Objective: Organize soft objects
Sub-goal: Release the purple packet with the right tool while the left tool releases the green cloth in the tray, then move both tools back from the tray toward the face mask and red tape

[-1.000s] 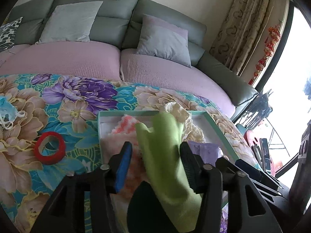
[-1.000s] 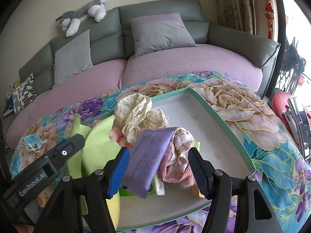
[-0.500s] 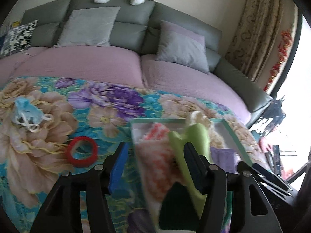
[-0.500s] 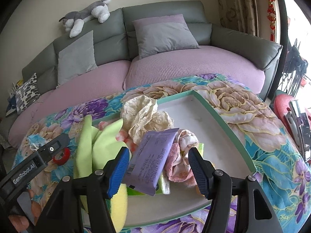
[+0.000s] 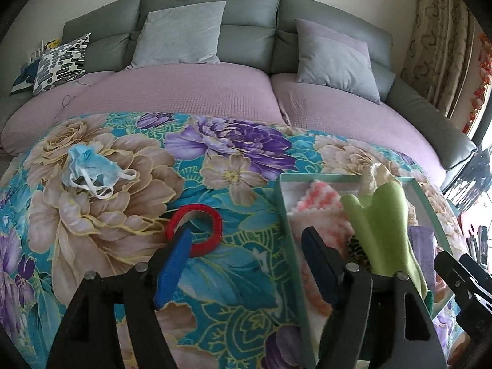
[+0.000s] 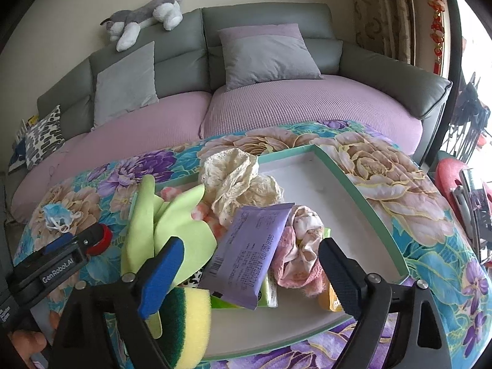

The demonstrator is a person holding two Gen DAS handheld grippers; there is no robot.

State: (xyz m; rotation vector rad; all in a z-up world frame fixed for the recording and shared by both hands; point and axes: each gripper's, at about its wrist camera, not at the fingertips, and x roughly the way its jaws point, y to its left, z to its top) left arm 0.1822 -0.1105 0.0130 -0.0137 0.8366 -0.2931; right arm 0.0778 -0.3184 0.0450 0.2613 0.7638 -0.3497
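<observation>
My left gripper [image 5: 247, 261] hangs over the flowered cloth at the teal tray's left rim [image 5: 286, 215]. Its jaws are opening with nothing between them. A red ring [image 5: 196, 230] lies just past its blue finger, and a blue face mask [image 5: 89, 169] lies farther left. My right gripper [image 6: 250, 276] is over the tray's near side, jaws opening. A purple pack [image 6: 255, 246] lies between them, clear of both pads. In the tray also lie a green glove [image 6: 172, 224], cream lace cloth [image 6: 236, 178], pink cloth [image 6: 301, 246] and a yellow-green sponge [image 6: 190, 323].
The tray's right half [image 6: 323, 184] holds nothing. Behind the table runs a grey sofa with purple seat covers [image 5: 190, 98], cushions and a plush dog [image 6: 144, 15]. A person's fingers [image 6: 27, 341] show at the lower left. Clutter stands off the table's right edge [image 6: 473, 196].
My left gripper swung left, off the green glove and out over the cloth near the red ring, jaws wider. My right gripper stayed put and spread its jaws off the purple pack.
</observation>
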